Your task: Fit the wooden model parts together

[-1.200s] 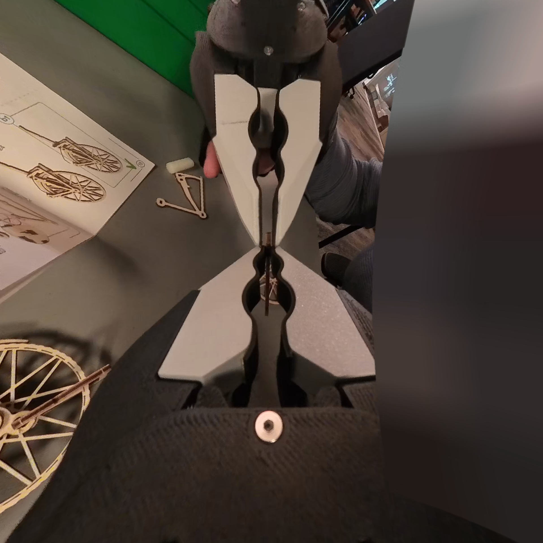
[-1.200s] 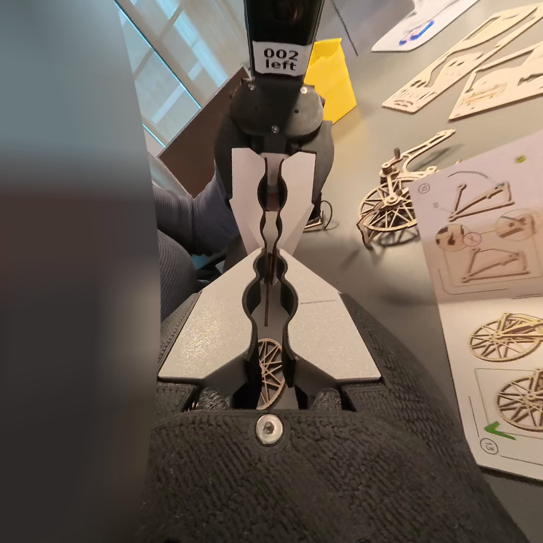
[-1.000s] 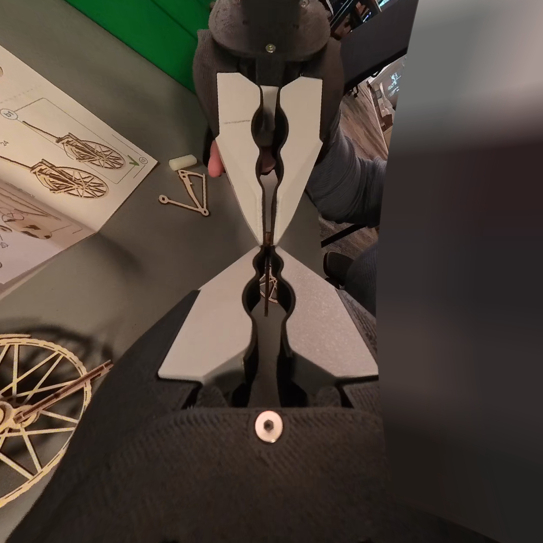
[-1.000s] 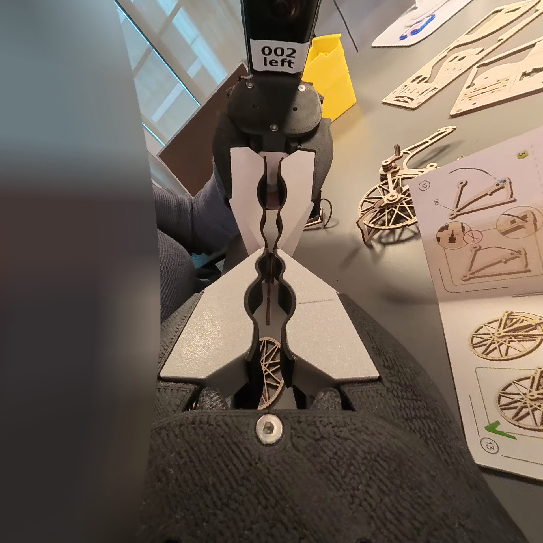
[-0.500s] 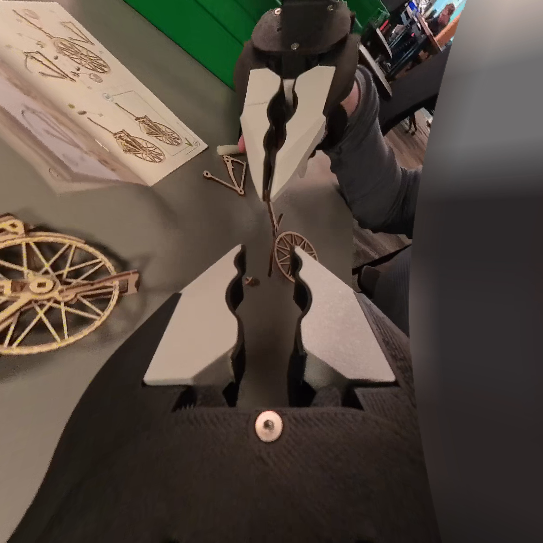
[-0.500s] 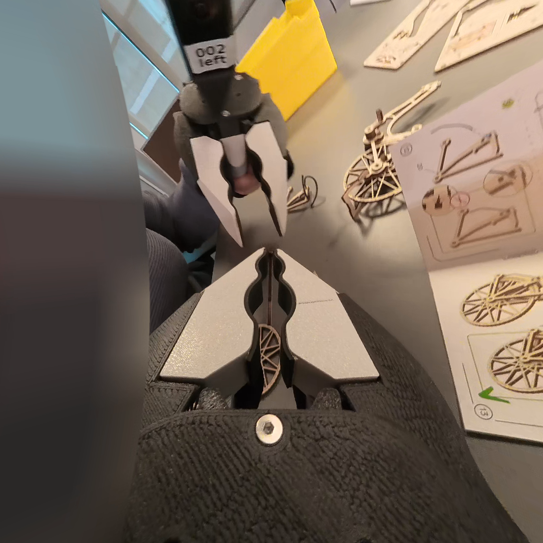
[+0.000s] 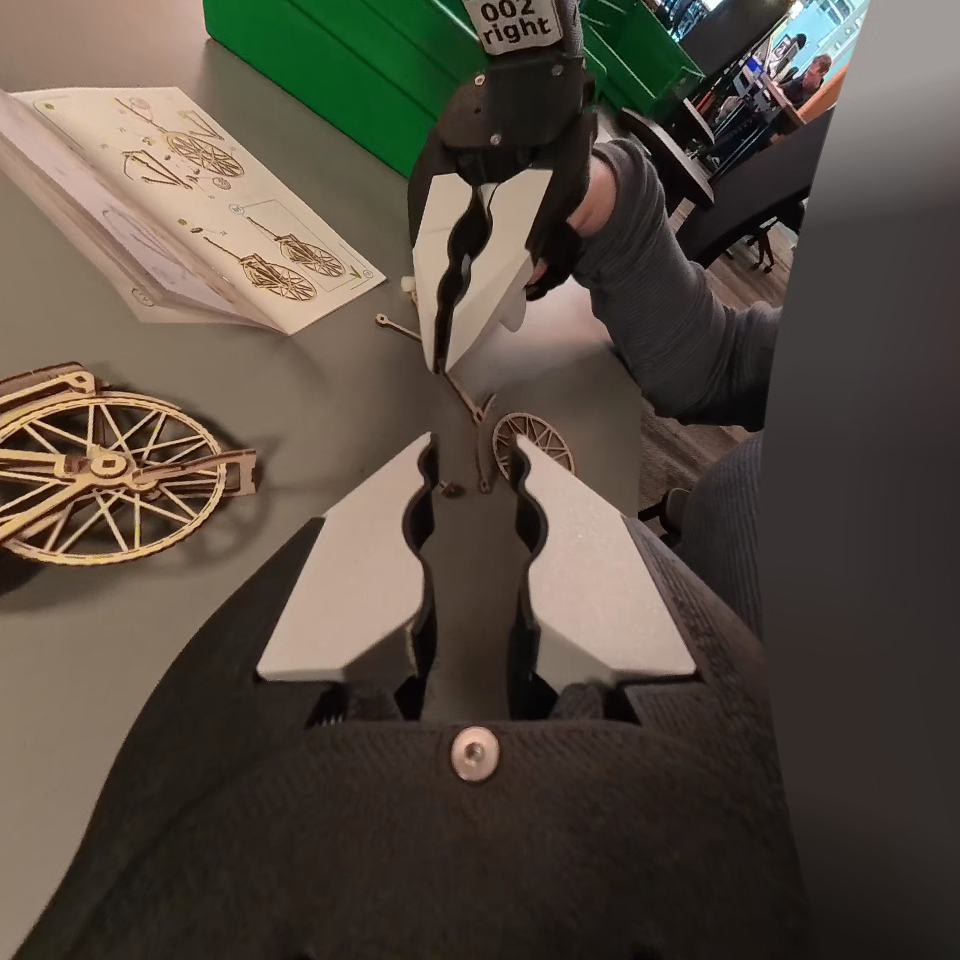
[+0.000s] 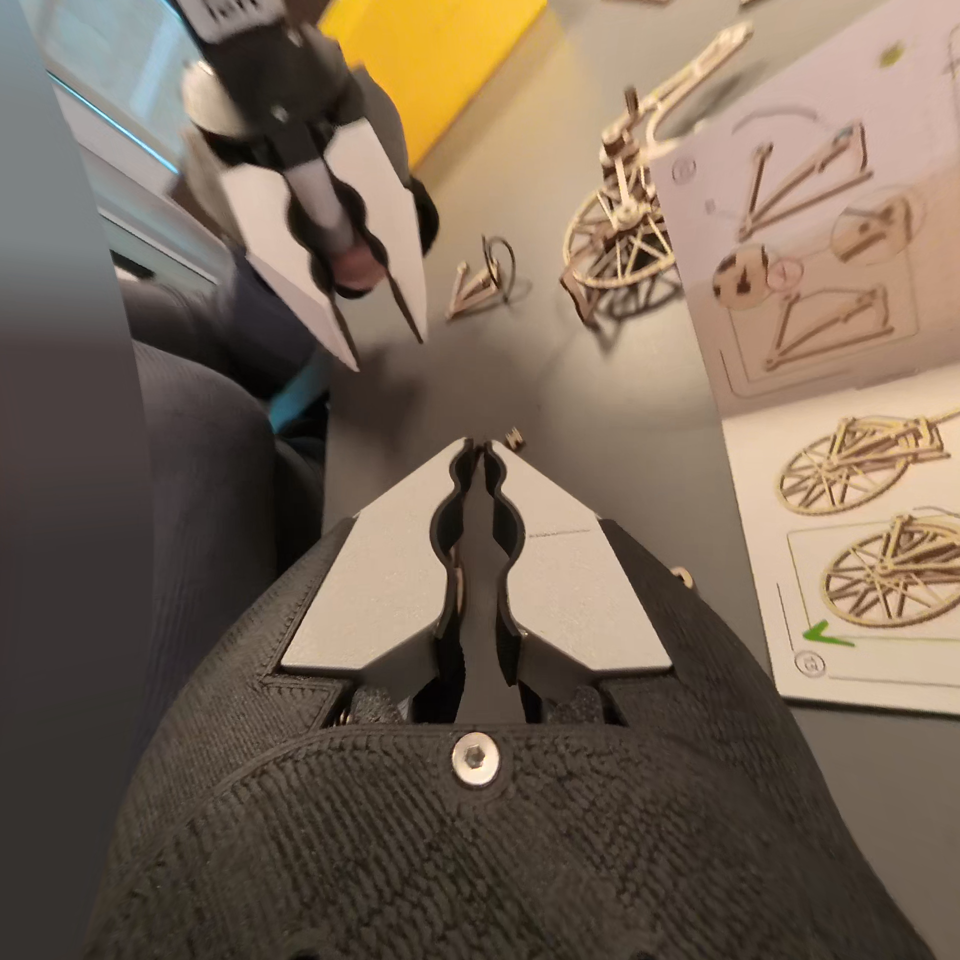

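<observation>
My right gripper (image 8: 478, 444) is shut on the thin rod of a small wooden wheel part (image 7: 535, 447). In the left wrist view the right gripper (image 7: 439, 369) holds this part just above the grey table, with the wheel hanging below its tips. My left gripper (image 7: 475, 441) is open and empty, a short way back from the part. It also shows in the right wrist view (image 8: 387, 350), blurred, with its jaws apart. A tiny wooden peg (image 7: 452, 488) lies on the table between the two grippers.
A large spoked wheel assembly (image 7: 104, 467) lies at the left. An open instruction booklet (image 7: 182, 208) lies behind it. A green box (image 7: 337, 67) stands at the back. A yellow box (image 8: 441, 67) and a small triangular wooden frame (image 8: 478, 285) show in the right wrist view. Across from one pair of fingers to the other is roughly 6 cm.
My left gripper has opened, let go of the thin wooden part and drawn back. The two grippers have moved apart. My right gripper still holds the small wheel part.
</observation>
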### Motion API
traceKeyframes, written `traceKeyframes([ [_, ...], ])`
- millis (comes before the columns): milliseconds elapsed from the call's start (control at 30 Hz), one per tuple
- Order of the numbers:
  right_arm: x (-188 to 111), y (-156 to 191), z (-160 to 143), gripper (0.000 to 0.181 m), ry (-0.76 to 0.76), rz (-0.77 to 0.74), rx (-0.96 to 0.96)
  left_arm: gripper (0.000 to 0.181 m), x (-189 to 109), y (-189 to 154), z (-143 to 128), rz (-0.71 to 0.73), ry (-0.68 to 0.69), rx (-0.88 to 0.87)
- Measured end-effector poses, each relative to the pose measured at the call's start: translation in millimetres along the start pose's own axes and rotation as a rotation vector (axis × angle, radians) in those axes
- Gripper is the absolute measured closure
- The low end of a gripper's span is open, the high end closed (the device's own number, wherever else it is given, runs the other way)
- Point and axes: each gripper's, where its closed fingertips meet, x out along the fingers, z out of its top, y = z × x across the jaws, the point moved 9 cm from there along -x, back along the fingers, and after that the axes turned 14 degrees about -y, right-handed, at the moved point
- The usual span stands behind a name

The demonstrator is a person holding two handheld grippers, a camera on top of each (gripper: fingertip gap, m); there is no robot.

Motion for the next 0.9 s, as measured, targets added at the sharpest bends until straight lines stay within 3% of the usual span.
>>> traceKeyframes([
  [433, 3, -6, -15, 0.176, 0.181, -0.102, -0.103, 0.156, 25, -11, -16, -0.023, 0.070, 0.048],
  [800, 1, -1, -13, 0.171, 0.193, -0.133, -0.198, 0.156, 27, -16, -18, -0.029, 0.089, 0.059],
  [900, -1, 2, -12, 0.174, 0.192, -0.120, -0.203, 0.162, 33, -17, -25, 0.003, 0.157, 0.090],
])
